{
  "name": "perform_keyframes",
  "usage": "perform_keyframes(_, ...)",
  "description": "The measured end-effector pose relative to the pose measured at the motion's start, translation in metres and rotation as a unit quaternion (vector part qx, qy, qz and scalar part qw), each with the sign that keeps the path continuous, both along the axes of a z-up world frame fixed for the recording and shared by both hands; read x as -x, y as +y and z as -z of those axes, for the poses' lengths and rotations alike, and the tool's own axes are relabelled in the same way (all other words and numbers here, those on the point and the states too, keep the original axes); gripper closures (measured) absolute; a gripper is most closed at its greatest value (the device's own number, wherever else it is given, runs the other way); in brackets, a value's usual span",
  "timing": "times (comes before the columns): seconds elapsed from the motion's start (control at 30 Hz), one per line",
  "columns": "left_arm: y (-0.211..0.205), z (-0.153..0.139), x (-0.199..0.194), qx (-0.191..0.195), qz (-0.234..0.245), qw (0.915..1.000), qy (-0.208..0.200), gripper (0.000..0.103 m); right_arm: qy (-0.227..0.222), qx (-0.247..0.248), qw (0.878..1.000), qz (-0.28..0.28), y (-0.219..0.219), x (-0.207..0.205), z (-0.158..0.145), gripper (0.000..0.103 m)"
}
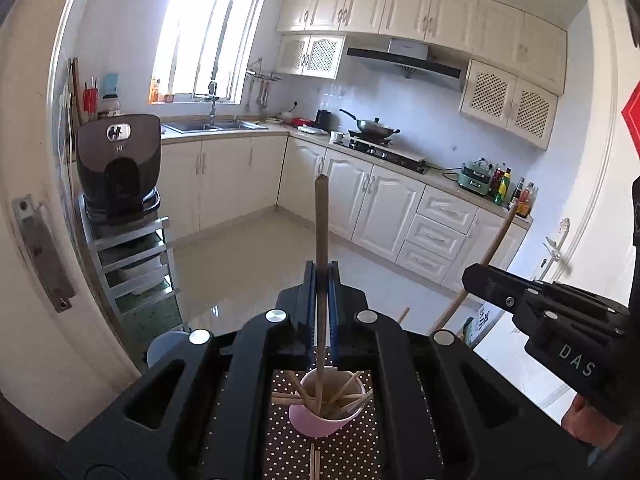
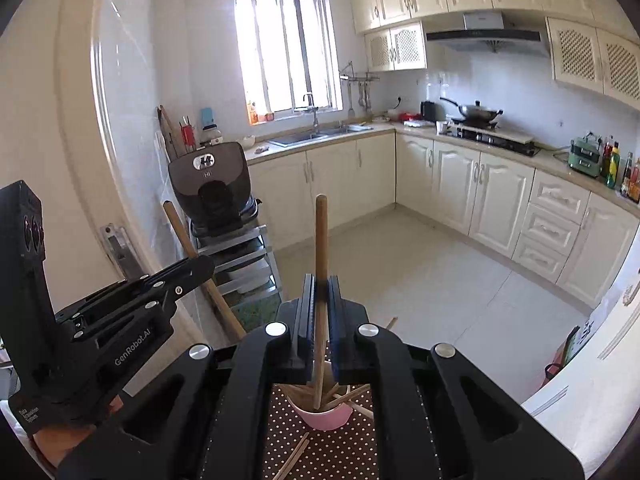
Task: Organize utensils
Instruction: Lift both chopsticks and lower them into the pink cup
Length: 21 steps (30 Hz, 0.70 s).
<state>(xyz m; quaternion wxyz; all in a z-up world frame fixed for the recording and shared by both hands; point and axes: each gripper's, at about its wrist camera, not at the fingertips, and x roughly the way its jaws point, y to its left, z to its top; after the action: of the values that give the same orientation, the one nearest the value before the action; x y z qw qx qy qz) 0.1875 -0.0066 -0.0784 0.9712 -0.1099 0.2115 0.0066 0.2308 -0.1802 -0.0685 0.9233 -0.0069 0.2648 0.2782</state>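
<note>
Over a dotted cloth (image 1: 288,452), each gripper's fingers (image 1: 310,300) (image 2: 308,304) clamped on a chopstick (image 1: 321,240) (image 2: 321,248) above the pink cup (image 1: 320,424).

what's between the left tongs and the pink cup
Only the wooden chopstick the left tongs grip; in the left wrist view its lower end reaches down into the pink cup.

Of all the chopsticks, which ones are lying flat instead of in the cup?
The loose chopsticks on the dotted cloth before the pink cup; the others stand inside it or are gripped.
</note>
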Motion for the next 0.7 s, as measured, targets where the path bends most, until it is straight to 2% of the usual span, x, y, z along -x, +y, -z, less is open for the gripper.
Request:
perform_keyframes(0.37, -0.011, 0.029, -0.021, -0.007, 0.006, 0.9995, 0.032, 0.097, 0.025, 0.005, 1.0, -0.007, 0.006, -0.012, 0.02, 0.098)
perform_keyframes(0.7, -0.018, 0.047, -0.016, -0.031, 0.005, 0.9981, 0.053, 0.096, 0.041, 0.014, 0.999, -0.017, 0.016, -0.012, 0.031, 0.098)
